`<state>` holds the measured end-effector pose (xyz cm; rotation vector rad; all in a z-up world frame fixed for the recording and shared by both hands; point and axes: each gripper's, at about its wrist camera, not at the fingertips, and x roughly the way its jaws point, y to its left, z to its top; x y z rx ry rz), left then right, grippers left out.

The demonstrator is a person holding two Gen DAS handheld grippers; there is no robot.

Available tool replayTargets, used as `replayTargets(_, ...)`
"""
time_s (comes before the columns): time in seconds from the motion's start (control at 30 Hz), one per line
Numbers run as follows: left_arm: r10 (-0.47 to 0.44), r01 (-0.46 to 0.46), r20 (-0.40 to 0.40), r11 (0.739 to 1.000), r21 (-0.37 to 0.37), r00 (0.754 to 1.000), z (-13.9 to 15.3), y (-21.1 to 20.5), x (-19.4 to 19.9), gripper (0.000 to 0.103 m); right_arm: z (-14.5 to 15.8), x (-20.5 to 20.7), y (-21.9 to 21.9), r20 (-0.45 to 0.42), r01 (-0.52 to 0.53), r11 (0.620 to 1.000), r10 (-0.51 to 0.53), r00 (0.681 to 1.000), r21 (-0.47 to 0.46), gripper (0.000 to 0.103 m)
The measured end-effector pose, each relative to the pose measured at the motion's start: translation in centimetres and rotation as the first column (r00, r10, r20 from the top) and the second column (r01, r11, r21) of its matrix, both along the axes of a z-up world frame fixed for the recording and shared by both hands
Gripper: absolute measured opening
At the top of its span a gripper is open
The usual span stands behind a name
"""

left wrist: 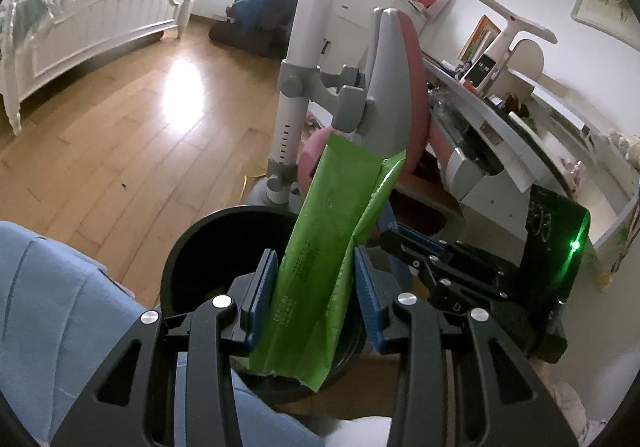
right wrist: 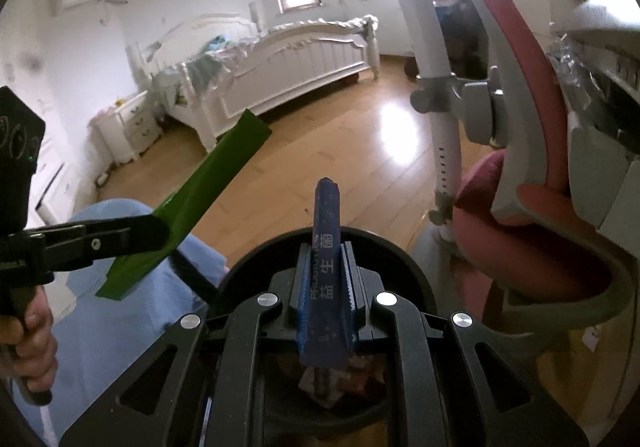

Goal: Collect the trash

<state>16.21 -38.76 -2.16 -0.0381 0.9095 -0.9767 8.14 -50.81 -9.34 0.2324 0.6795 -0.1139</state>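
Note:
My left gripper (left wrist: 316,283) is shut on a green wrapper (left wrist: 324,247) and holds it upright over the black trash bin (left wrist: 188,247). The same wrapper (right wrist: 200,203) shows in the right wrist view, slanting out of the left gripper (right wrist: 160,233) at the left. My right gripper (right wrist: 326,291) is shut on a blue sachet (right wrist: 326,279) with white lettering, held upright above the bin (right wrist: 400,259). Some trash (right wrist: 332,383) lies inside the bin below the jaws. The right gripper (left wrist: 404,243) also shows in the left wrist view, to the right.
A pink and grey chair (left wrist: 392,87) and a white desk leg (left wrist: 296,87) stand just behind the bin. A cluttered desk (left wrist: 520,127) runs along the right. A white bed (right wrist: 280,63) stands across the wooden floor (left wrist: 120,135). My blue-clad leg (left wrist: 52,307) is at the left.

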Motion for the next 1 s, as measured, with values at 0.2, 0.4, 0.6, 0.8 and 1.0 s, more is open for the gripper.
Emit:
replayTargets(0.2,0.006,-0.006,-0.003,1.000,0.018,1.000,-0.6,-0.4,0.5,0.052,-0.8,0.7,0.0,-0.030,0.010,0.999,-0.011,0.999,-0.045,0.028)
replayTargets(0.4,0.068,-0.070,0.086,0.998,0.010,0.994,0.3,1.1,0.1,0.093,-0.4,0.1,1.1,-0.015,0.006,0.993,-0.007,1.000,-0.116,0.075)
replayTargets(0.6,0.147,-0.147,0.118,0.989,-0.014,0.982,2.7,8.2,-2.0,0.097,1.3,-1.6,5.1,0.016,-0.062,0.998,0.062,0.998,-0.001,0.085)
replayTargets(0.8,0.373,-0.382,0.217,0.924,-0.001,0.902,5.5,20.2,-6.3,0.098,5.2,-3.2,15.9,0.089,-0.317,0.941,0.308,0.947,0.120,0.091)
replayTargets(1.0,0.557,-0.605,0.356,0.796,0.032,0.751,6.9,31.3,-11.2,0.098,9.5,-4.4,28.8,0.166,-0.564,0.797,0.539,0.826,0.219,0.093)
